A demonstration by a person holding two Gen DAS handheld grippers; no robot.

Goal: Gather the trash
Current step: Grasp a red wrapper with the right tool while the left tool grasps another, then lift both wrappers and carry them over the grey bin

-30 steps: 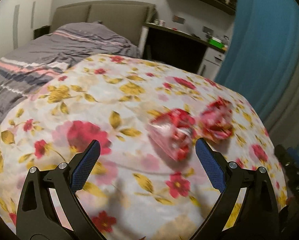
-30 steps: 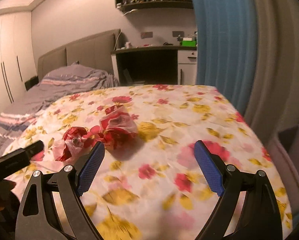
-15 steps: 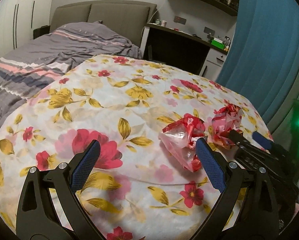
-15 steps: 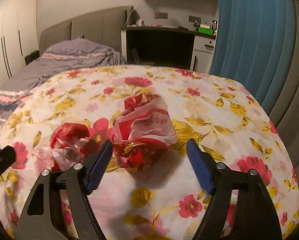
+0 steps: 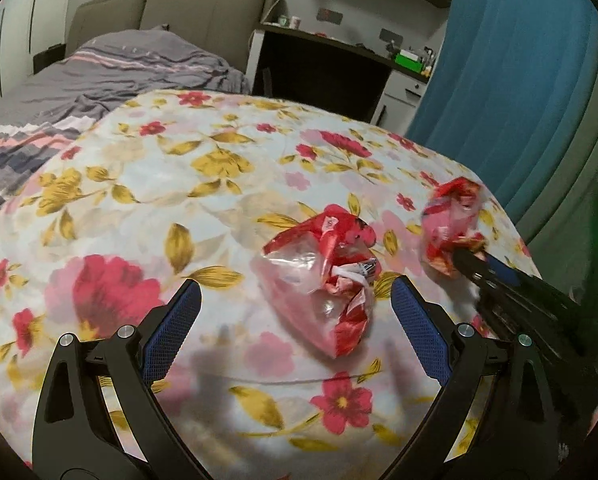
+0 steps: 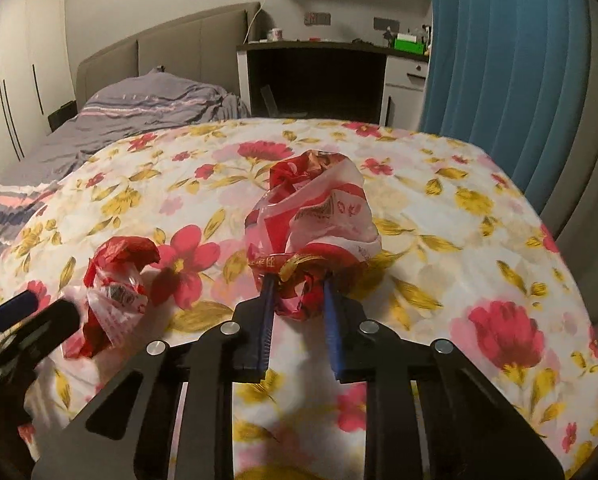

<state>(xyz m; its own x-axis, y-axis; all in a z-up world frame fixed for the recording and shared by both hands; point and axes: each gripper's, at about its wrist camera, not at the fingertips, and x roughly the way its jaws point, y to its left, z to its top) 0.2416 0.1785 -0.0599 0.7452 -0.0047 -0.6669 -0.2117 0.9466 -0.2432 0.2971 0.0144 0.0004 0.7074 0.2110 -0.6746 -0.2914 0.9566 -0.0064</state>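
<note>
The right gripper point(image 6: 297, 280) has just been closing and is seen clamped on the near end of a crumpled red-and-white wrapper point(image 6: 319, 216) on the floral bedspread point(image 6: 459, 216), presumably for lifting. The left gripper point(image 5: 295, 300) is held wide open, empty, just short of a second wrapper point(image 5: 323, 276). That gap is confirmed only in the left view; the pinch only in the right.

Right gripper point(image 6: 297, 284) newly clamped on wrapper point(image 6: 313, 224)
</note>
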